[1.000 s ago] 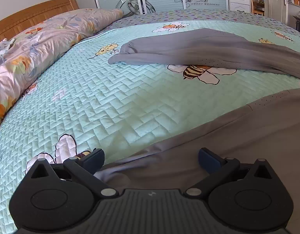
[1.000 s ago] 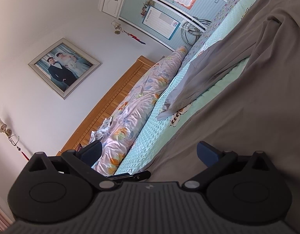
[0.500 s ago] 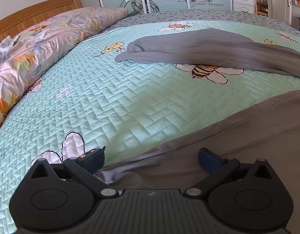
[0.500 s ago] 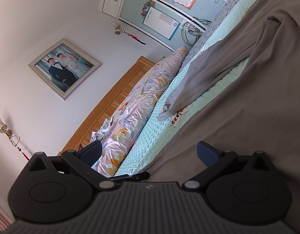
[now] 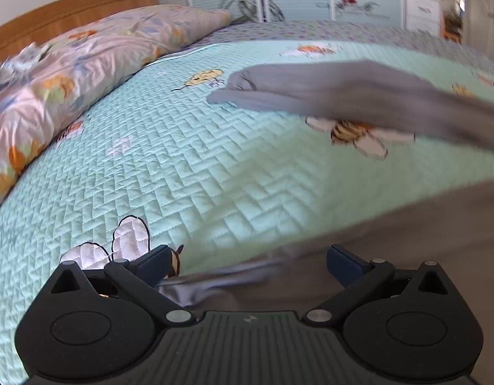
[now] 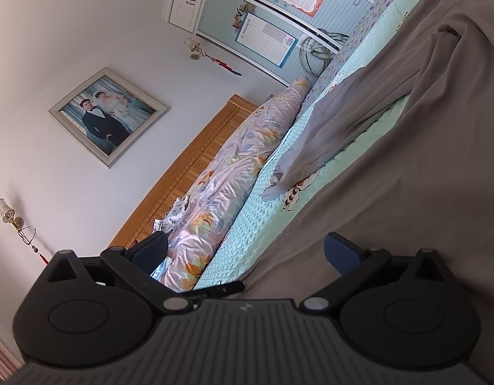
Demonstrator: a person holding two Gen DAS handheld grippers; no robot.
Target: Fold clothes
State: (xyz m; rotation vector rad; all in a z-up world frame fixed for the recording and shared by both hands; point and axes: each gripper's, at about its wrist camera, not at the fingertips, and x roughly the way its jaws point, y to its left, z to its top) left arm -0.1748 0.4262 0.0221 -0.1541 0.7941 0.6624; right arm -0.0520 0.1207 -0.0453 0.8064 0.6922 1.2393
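The bed (image 5: 189,173) carries a mint quilted cover printed with bees, a flowered duvet (image 5: 70,73) bunched along the wooden headboard (image 5: 70,9). A grey garment (image 5: 423,240), apparently trousers, lies spread on the cover: one leg (image 5: 343,96) runs across the far part of the bed, the other lies near, its end directly under the left gripper (image 5: 247,261). The left wrist view is blurred by motion, so fine detail of the hem is uncertain.

Left gripper: jaws spread wide, one fingertip over the bee print on the cover, the other over grey cloth. The rumpled hem (image 5: 221,279) sits between them, not pinched.

Right gripper (image 6: 245,250): tilted steeply, jaws likewise spread and holding nothing. One fingertip is over the grey cloth; whether it touches cannot be told.

Judgement: the step in hand is taking hold of the near leg end, before any fold. To do it well, the left jaws should drop low enough to catch both layers of the hem, not the top layer only, and close squarely across the edge. The right gripper should level out and take the same leg further along, so the cloth lifts taut and even. Risk: pinching the bed cover together with the hem.
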